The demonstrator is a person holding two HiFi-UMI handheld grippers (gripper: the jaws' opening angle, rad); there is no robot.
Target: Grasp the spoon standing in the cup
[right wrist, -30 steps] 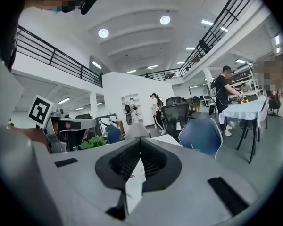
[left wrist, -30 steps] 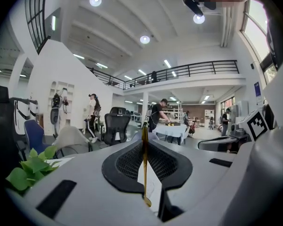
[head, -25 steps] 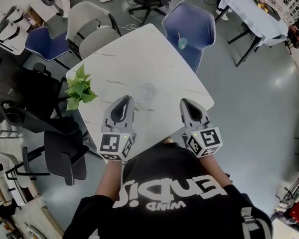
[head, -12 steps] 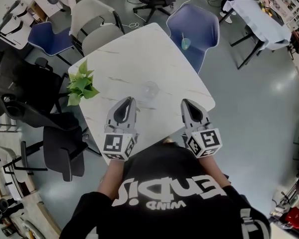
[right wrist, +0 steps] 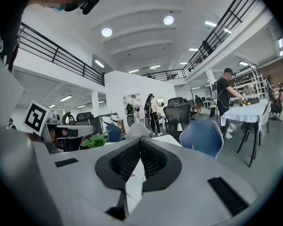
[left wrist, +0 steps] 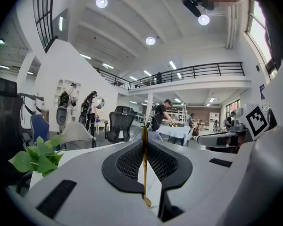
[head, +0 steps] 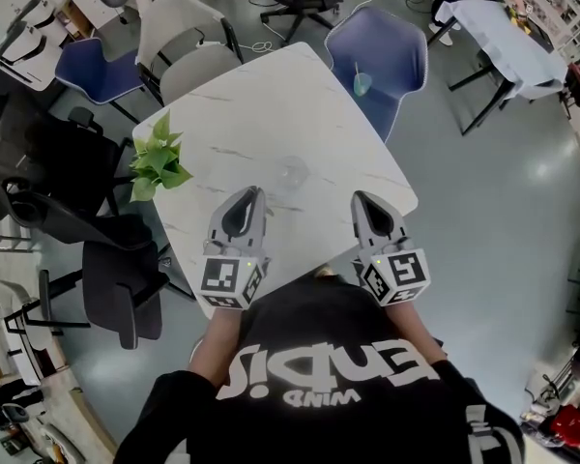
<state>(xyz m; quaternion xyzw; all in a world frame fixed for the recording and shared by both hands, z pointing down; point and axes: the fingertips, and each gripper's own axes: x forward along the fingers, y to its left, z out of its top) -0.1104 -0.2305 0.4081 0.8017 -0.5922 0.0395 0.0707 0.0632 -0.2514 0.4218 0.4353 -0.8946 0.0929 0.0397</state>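
Note:
A thin golden spoon (left wrist: 144, 173) stands upright between the jaws of my left gripper (left wrist: 144, 138), handle up and small bowl down, and the jaws are shut on it. In the head view the left gripper (head: 252, 192) hovers over the near part of the white marble table (head: 271, 104), just short and left of a clear glass cup (head: 290, 174). The cup looks empty, and the spoon is too thin to make out there. My right gripper (head: 360, 197) hangs level to the cup's right; in its own view, the right gripper (right wrist: 140, 139) has its jaws together with nothing between them.
A small green plant (head: 156, 162) sits at the table's left edge. Grey and blue chairs ring the far side; the blue chair (head: 377, 51) carries a teal cup with a straw (head: 362, 83). Black office chairs (head: 39, 162) crowd the left. The table edge lies just under both grippers.
Both grippers keep their places and their jaws are unchanged. Only the head view has shifted slightly.

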